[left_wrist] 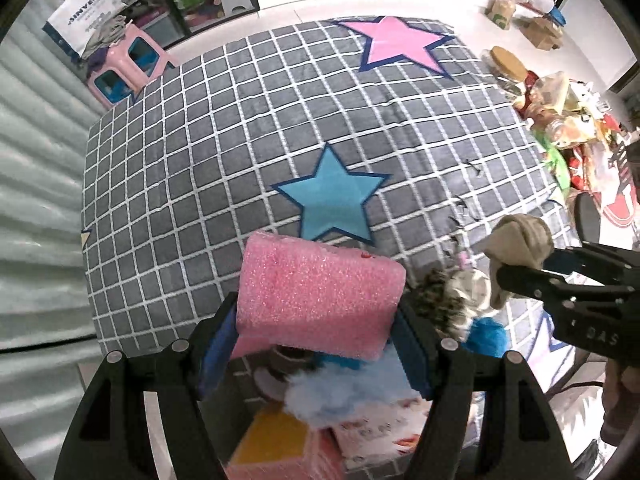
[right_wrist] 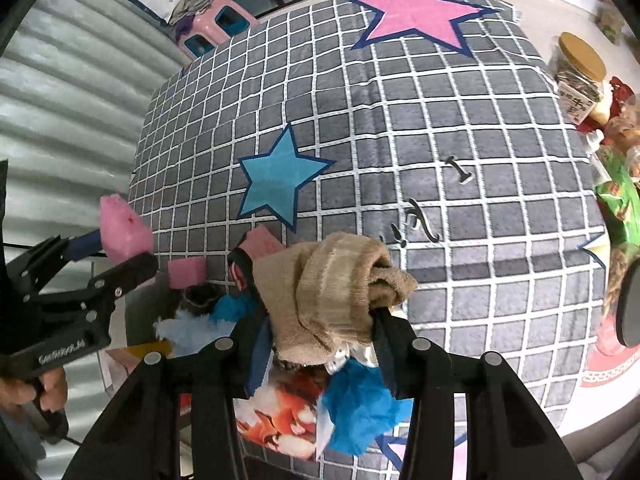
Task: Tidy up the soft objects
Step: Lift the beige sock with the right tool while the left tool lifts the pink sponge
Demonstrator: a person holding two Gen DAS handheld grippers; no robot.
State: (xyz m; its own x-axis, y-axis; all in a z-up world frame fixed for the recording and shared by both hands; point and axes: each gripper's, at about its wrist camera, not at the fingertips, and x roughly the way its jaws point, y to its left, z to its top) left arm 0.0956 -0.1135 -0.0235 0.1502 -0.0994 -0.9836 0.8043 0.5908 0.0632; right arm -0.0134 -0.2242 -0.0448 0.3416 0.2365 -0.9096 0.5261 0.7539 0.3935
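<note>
Holding soft things above the near edge of the checked rug (left_wrist: 224,128).
Left gripper (left_wrist: 316,316) clamped a pink sponge (left_wrist: 320,292); right gripper (right_wrist: 316,300) clamped a tan sock (right_wrist: 332,280). Far rug lay open; the pile (right_wrist: 360,404) beneath was half hidden.

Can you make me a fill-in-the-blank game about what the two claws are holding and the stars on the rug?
1. The left claw is squeezing a foam block that is ____ in colour.
2. The right claw holds a rolled-up beige ____.
3. The star in the middle of the checked rug is ____.

Missing words: pink; sock; blue
</note>
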